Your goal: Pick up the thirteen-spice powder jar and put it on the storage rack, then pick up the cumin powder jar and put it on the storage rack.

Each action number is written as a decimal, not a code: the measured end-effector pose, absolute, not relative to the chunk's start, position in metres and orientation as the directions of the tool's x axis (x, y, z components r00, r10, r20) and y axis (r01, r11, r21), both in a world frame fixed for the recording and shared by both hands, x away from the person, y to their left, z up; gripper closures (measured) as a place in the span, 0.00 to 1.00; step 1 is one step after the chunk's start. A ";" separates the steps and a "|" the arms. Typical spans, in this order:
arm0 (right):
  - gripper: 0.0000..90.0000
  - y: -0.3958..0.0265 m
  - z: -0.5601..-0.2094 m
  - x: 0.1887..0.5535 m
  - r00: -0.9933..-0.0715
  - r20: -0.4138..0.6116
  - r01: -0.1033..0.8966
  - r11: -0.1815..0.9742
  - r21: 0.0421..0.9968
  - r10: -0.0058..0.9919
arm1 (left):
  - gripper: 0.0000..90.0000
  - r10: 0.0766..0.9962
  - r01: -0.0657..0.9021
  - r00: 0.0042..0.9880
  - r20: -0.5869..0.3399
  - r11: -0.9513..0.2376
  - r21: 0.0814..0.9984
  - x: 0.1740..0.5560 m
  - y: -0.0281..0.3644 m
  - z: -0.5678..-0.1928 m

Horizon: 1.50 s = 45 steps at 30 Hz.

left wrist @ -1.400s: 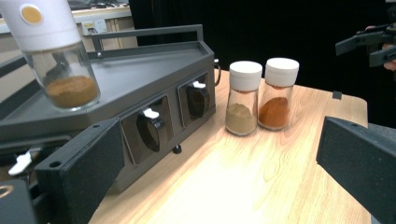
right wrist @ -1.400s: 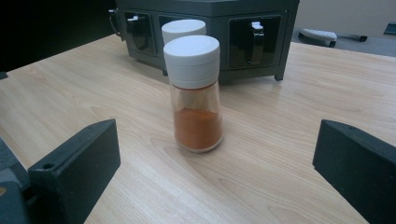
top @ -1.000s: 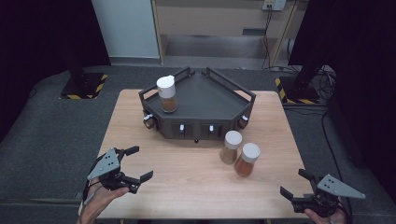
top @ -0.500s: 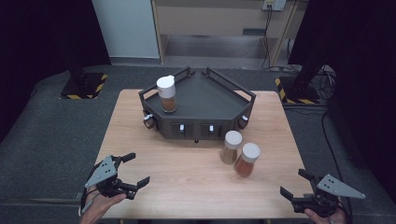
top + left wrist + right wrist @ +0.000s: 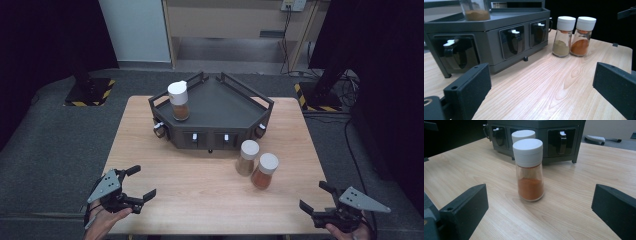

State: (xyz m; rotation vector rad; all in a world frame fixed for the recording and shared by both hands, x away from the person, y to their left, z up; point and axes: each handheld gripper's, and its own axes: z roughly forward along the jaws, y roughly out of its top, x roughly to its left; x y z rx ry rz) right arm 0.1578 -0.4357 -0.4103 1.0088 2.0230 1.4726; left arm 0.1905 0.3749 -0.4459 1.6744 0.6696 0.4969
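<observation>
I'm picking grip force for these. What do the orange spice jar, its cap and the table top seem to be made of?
Orange spice jar: clear and glossy, so glass or hard clear plastic; the look can't settle which. Its cap: white, matte and smooth, probably plastic. Table top: pale wood grain with a low sheen, either sealed wood or a wood-look laminate.
</observation>
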 end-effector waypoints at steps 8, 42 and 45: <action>0.02 -0.435 -0.410 0.158 -0.637 0.066 0.300 0.168 0.939 0.768 | 0.00 0.670 0.156 0.741 -0.031 -0.126 0.980 0.193 0.380 -0.449; 0.02 -0.438 -0.405 0.159 -0.620 0.106 0.316 0.123 0.941 0.777 | 0.00 0.645 0.134 0.763 -0.036 -0.103 0.986 0.200 0.386 -0.457; 0.02 -0.436 -0.400 0.159 -0.621 0.099 0.316 0.133 0.940 0.778 | 0.00 0.642 0.136 0.766 -0.037 -0.105 0.985 0.201 0.386 -0.457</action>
